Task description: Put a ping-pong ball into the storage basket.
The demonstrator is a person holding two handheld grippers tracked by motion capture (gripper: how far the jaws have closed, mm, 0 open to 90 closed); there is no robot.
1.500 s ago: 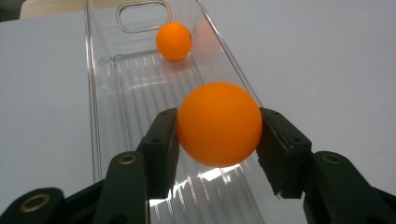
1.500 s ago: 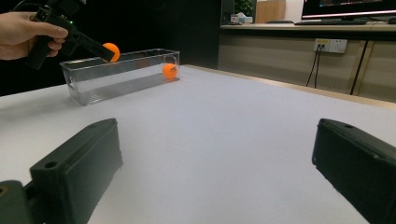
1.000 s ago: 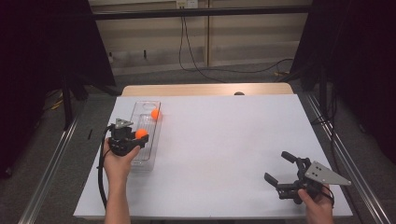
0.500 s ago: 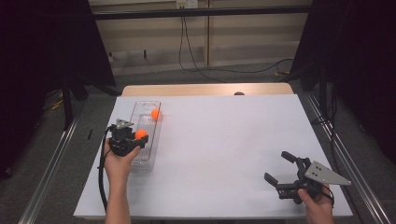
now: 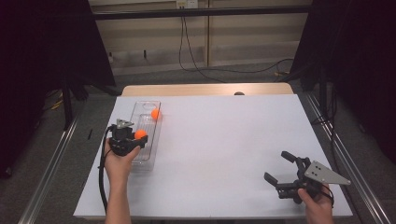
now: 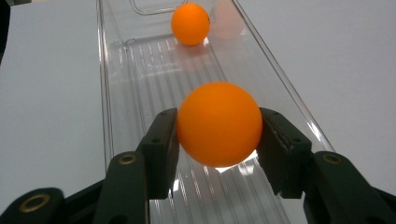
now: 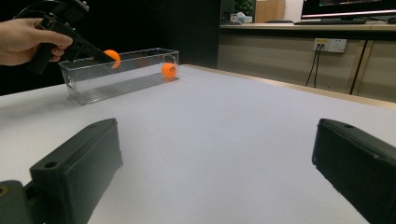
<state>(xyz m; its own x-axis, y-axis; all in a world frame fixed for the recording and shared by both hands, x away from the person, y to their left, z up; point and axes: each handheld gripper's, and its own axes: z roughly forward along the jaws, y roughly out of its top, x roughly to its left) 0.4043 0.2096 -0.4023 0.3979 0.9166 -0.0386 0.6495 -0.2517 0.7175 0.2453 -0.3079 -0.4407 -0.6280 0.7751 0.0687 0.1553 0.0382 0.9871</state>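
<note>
While your left gripper (image 6: 217,130) clamps orange ball (image 6: 218,124) above clear tray (image 6: 116,84) (second ball (image 6: 190,24) inside), right gripper (image 5: 286,175) gapes wide, empty.

Two orange balls (image 5: 140,134) (image 5: 155,114), one clear plastic tray (image 5: 150,157), one white table (image 5: 224,154), two grippers (image 5: 132,140) (image 5: 279,169).

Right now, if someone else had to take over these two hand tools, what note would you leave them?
Left gripper: shut on an orange ball, held above the clear plastic tray, near its middle.
Right gripper: open, holding nothing, over the white table at its near right corner.
Done: a second orange ball already lies at the tray's far end.
Left: probably lower the held ball into the tray and open the jaws.
</note>
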